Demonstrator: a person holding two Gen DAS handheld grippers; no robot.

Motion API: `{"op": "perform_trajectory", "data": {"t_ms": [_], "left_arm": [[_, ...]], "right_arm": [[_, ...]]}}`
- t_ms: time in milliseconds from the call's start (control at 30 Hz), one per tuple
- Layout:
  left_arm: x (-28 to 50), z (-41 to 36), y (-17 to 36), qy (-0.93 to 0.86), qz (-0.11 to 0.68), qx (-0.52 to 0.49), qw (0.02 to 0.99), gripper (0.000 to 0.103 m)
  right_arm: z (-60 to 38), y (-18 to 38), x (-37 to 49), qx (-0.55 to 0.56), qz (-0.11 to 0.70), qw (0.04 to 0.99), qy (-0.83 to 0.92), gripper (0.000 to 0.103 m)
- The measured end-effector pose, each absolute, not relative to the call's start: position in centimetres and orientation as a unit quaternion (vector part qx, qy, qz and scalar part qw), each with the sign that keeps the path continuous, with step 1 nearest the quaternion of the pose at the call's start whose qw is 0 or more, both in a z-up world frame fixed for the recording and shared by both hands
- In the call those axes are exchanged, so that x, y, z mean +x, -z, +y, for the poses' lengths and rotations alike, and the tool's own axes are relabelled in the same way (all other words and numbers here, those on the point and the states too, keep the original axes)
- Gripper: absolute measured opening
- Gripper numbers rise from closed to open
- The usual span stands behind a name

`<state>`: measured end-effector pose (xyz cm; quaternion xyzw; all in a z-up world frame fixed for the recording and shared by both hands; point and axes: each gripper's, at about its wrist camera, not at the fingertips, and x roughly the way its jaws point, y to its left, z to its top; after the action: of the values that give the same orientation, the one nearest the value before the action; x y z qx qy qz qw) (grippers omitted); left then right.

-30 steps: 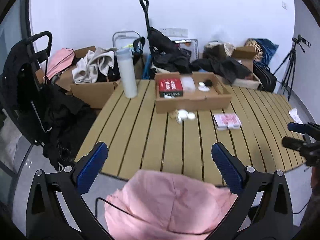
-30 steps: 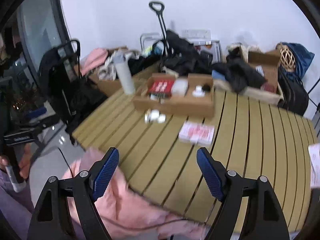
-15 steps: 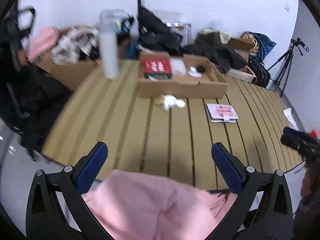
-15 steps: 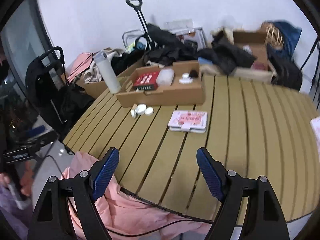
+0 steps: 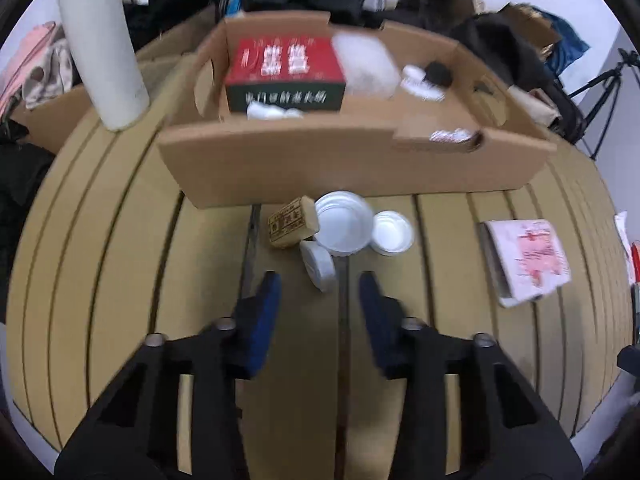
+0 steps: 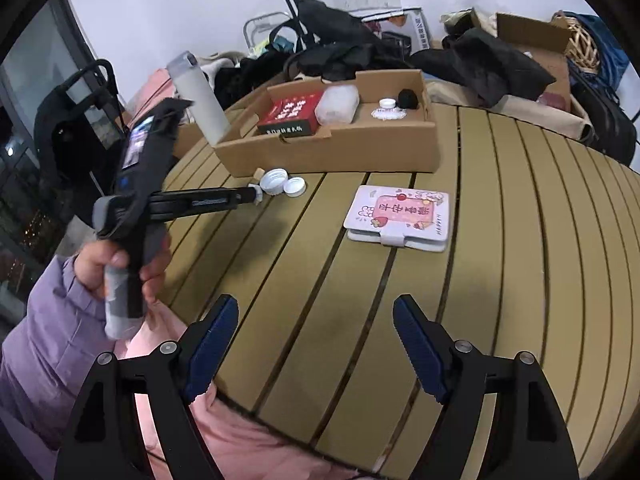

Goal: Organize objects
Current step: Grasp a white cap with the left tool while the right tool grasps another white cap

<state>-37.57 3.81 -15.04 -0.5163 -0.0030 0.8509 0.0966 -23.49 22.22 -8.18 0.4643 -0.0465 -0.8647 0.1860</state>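
A shallow cardboard box [image 5: 352, 168] on the slatted table [image 5: 120, 264] holds a red carton [image 5: 285, 74], a clear plastic tub [image 5: 366, 65] and small caps. In front of it lie white lids [image 5: 343, 228], a smaller white lid [image 5: 318, 266] on edge and a small tan block [image 5: 292, 222]. My left gripper [image 5: 319, 292] is open, its fingertips just short of the small lid; it also shows in the right wrist view [image 6: 252, 196]. A pink-and-white case [image 6: 400, 216] lies to the right. My right gripper [image 6: 314, 344] is open and empty over the table's near edge.
A tall white bottle [image 5: 102, 46] stands left of the box. Bags, dark clothes and cardboard boxes [image 6: 532, 44] crowd the far side. Pink cloth [image 6: 224, 432] hangs at the near edge. A tripod [image 5: 600, 88] stands at the right.
My left gripper has moved forward over the table to the lids and its jaws have narrowed. My right gripper has moved forward over the table edge.
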Motion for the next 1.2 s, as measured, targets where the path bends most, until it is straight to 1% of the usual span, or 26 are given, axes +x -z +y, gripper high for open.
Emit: {"op": "perform_trajectory", "data": {"t_ms": [33, 67, 133, 267, 333, 400, 433, 467, 500, 567, 600, 633, 667, 833, 967, 1067, 1200], "left_arm": [[-38.0, 3.7, 15.5, -0.847, -0.006, -0.522, 0.097, 0.013], [-38.0, 3.6, 15.6, -0.85, -0.014, -0.516, 0.099, 0.01], [-37.5, 3.2, 15.2, -0.854, -0.027, -0.506, 0.113, 0.01], [-35.1, 1.7, 13.5, -0.867, -0.041, -0.484, 0.111, 0.01], [-34.0, 0.4, 12.6, -0.869, -0.057, -0.478, 0.111, 0.01], [-32.1, -1.2, 11.7, -0.873, -0.077, -0.471, 0.102, 0.01], [-31.0, -2.2, 11.3, -0.874, -0.083, -0.471, 0.09, 0.01], [-30.3, -2.8, 11.2, -0.873, -0.083, -0.473, 0.078, 0.01], [-29.9, -3.3, 11.2, -0.873, -0.08, -0.477, 0.068, 0.01], [-29.3, -4.2, 11.2, -0.871, -0.074, -0.483, 0.049, 0.01], [-29.1, -4.6, 11.2, -0.87, -0.072, -0.485, 0.043, 0.01], [-28.9, -4.9, 11.2, -0.87, -0.073, -0.486, 0.042, 0.01], [-28.6, -5.1, 11.0, -0.87, -0.073, -0.485, 0.042, 0.01], [-27.0, -4.7, 8.5, -0.881, -0.078, -0.463, 0.056, 0.01], [-24.0, -3.2, 5.6, -0.887, -0.074, -0.448, 0.077, 0.01], [-21.4, -1.6, 4.1, -0.883, -0.077, -0.451, 0.107, 0.01], [-18.2, 0.5, 1.9, -0.89, -0.068, -0.429, 0.138, 0.01]], "right_arm": [[22.0, 8.4, -24.1, 0.466, -0.047, 0.189, 0.863, 0.083], [21.6, 8.8, -24.9, 0.468, -0.045, 0.194, 0.861, 0.083], [20.9, 9.3, -26.0, 0.468, -0.042, 0.202, 0.859, 0.083], [18.6, 10.9, -29.3, 0.466, -0.023, 0.228, 0.855, 0.082], [17.1, 11.9, -31.3, 0.464, -0.006, 0.238, 0.854, 0.071], [15.5, 12.9, -33.5, 0.458, 0.016, 0.24, 0.856, 0.064], [14.4, 13.7, -35.0, 0.457, 0.033, 0.235, 0.857, 0.058], [13.6, 14.4, -36.1, 0.458, 0.045, 0.232, 0.857, 0.054], [13.0, 15.0, -37.0, 0.458, 0.054, 0.233, 0.856, 0.052], [11.9, 16.3, -38.5, 0.464, 0.074, 0.225, 0.854, 0.044], [11.4, 16.5, -38.7, 0.451, 0.086, 0.222, 0.86, 0.043], [11.2, 16.5, -38.7, 0.447, 0.092, 0.224, 0.861, 0.035], [11.1, 16.7, -38.7, 0.449, 0.092, 0.223, 0.86, 0.031], [13.0, 14.8, -36.3, 0.445, 0.069, 0.22, 0.865, 0.031], [17.8, 10.5, -30.3, 0.436, 0.021, 0.2, 0.878, 0.031], [21.7, 6.7, -24.3, 0.43, -0.014, 0.181, 0.884, 0.031], [24.3, 2.7, -17.6, 0.402, -0.01, 0.172, 0.899, 0.031]]}}
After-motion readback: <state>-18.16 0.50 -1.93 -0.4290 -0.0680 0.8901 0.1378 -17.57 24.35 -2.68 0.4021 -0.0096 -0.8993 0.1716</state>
